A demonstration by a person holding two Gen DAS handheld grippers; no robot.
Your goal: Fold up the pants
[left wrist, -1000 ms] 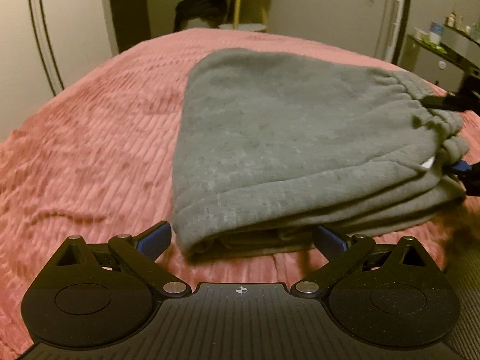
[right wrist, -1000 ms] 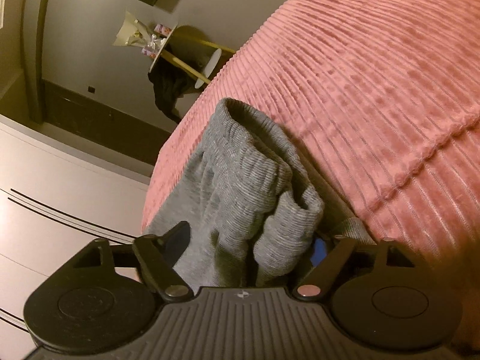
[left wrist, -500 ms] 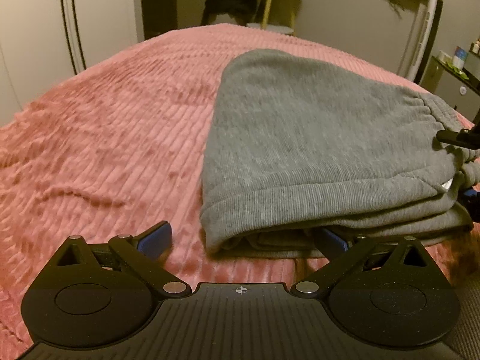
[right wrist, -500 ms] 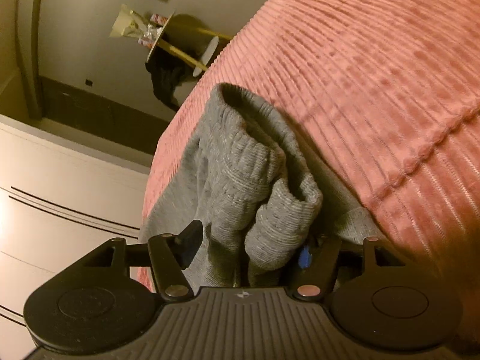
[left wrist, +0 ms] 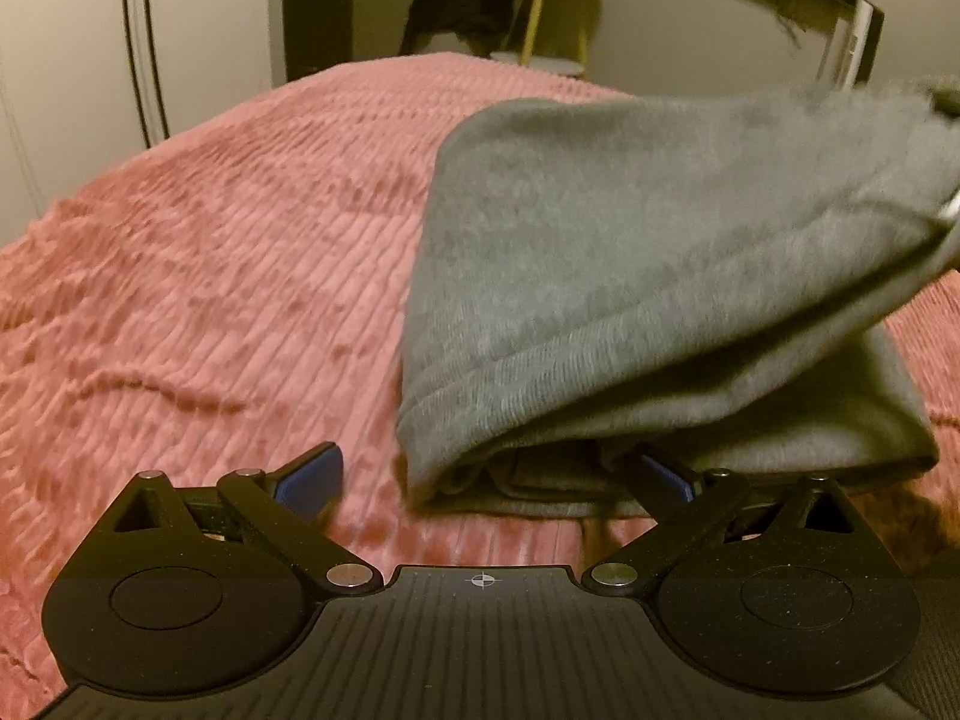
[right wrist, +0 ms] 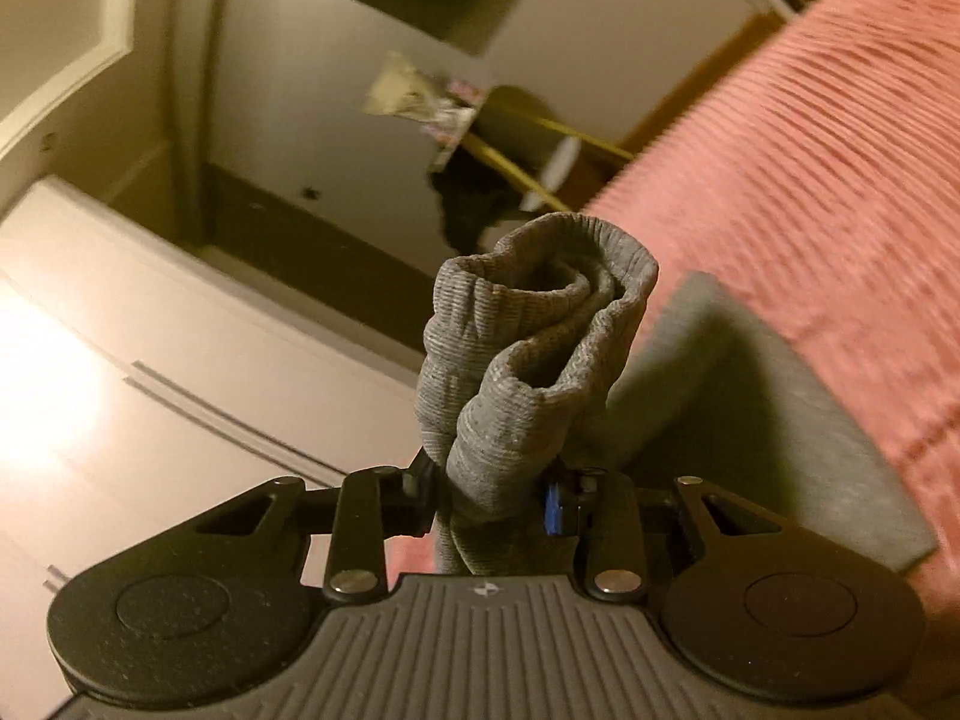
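Note:
Grey folded pants (left wrist: 660,276) lie on the pink ribbed bedspread (left wrist: 210,276). Their upper layers are lifted at the right, the lower layers stay flat. My left gripper (left wrist: 486,480) is open, low at the pants' near edge; its right finger (left wrist: 663,474) reaches under the lifted fold, its left finger (left wrist: 312,471) rests over bare bedspread. My right gripper (right wrist: 492,495) is shut on the bunched ribbed waistband (right wrist: 528,360) and holds it up above the bed; the rest of the pants (right wrist: 780,420) hang below it.
A white wardrobe (right wrist: 150,360) stands beside the bed. A small yellow-legged side table (left wrist: 540,12) with dark clothing draped on it stands beyond the far end of the bed. The bedspread (right wrist: 840,150) stretches wide to the left of the pants.
My right gripper has closed on the waistband and lifted it, raising the top layers off the bed. My left gripper has slid right along the near edge, staying open.

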